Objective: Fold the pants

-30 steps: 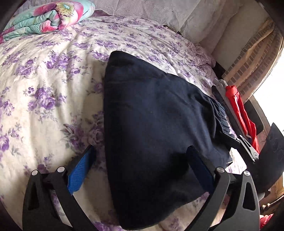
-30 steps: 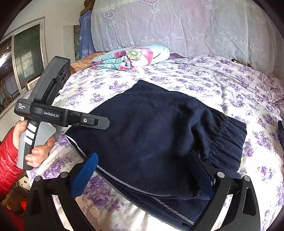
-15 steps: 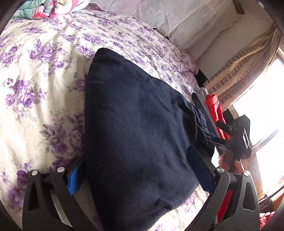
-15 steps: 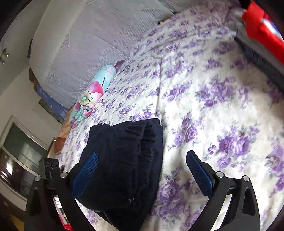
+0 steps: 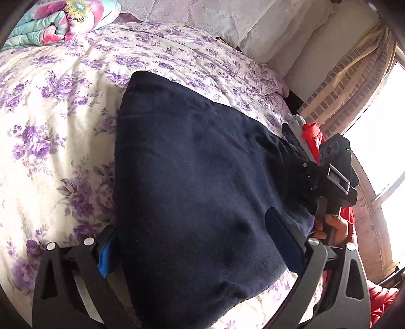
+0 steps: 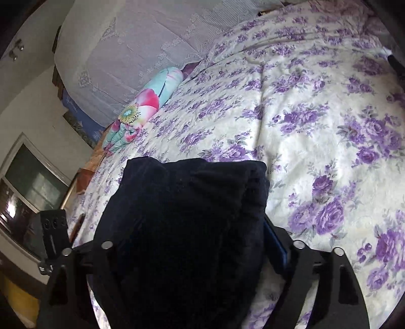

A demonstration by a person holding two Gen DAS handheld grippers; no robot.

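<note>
Dark navy pants [image 5: 197, 177], folded into a thick bundle, lie on the flowered bedspread [image 5: 50, 121]. My left gripper [image 5: 192, 235] straddles the bundle's near end. Its jaws are closing, the left pad [image 5: 107, 255] half tucked under the cloth edge and the right pad [image 5: 283, 240] resting over the fabric. My right gripper [image 6: 192, 227] is at the pants' [image 6: 187, 227] other end, jaws closing. Cloth fills its gap; the right pad [image 6: 276, 243] touches the bundle's side and the left pad is hidden under fabric. A hand [image 5: 334, 227] holds that gripper's handle.
A rolled teal and pink quilt [image 5: 63, 22] lies at the head of the bed beside lace-covered pillows [image 6: 131, 58]. Red and grey items [image 5: 308, 139] sit at the bed's right edge by a bright window [image 5: 379, 151]. Open bedspread [image 6: 329, 126] stretches beyond the pants.
The right gripper has rolled and swung round to the pants' end, and its jaws have narrowed around the bundle. The left gripper stays at its end, with its jaws slightly narrower.
</note>
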